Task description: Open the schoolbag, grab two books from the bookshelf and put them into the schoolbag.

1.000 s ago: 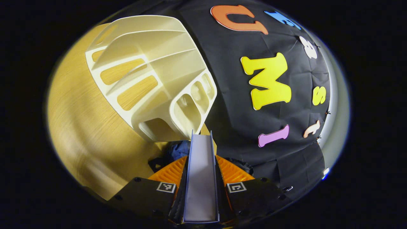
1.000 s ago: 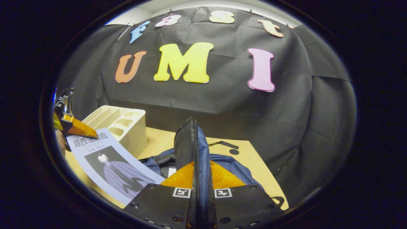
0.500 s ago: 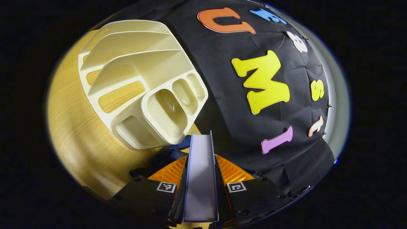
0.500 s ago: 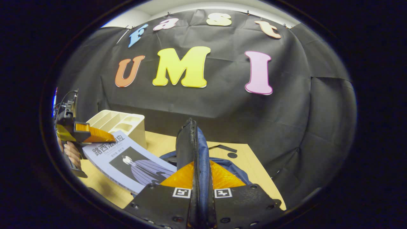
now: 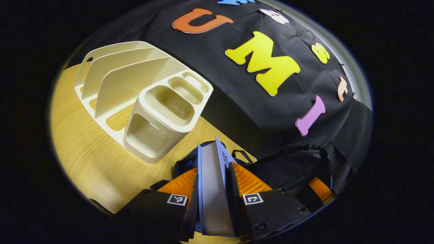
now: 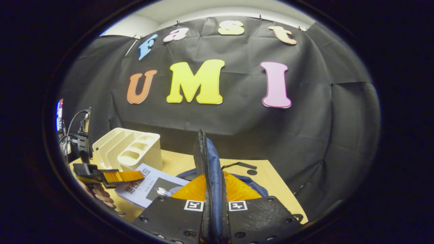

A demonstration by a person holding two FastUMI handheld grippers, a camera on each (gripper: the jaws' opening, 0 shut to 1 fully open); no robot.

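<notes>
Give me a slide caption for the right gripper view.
Right gripper lifts the schoolbag flap while the left gripper brings in a book.

Left gripper: orange fingers clamped flat against both sides of a book, seen edge-on. Held level, low at the left of the right gripper view, by a hand beneath it. Right gripper: fingers pinched on the upright zipped edge of the schoolbag.
</notes>
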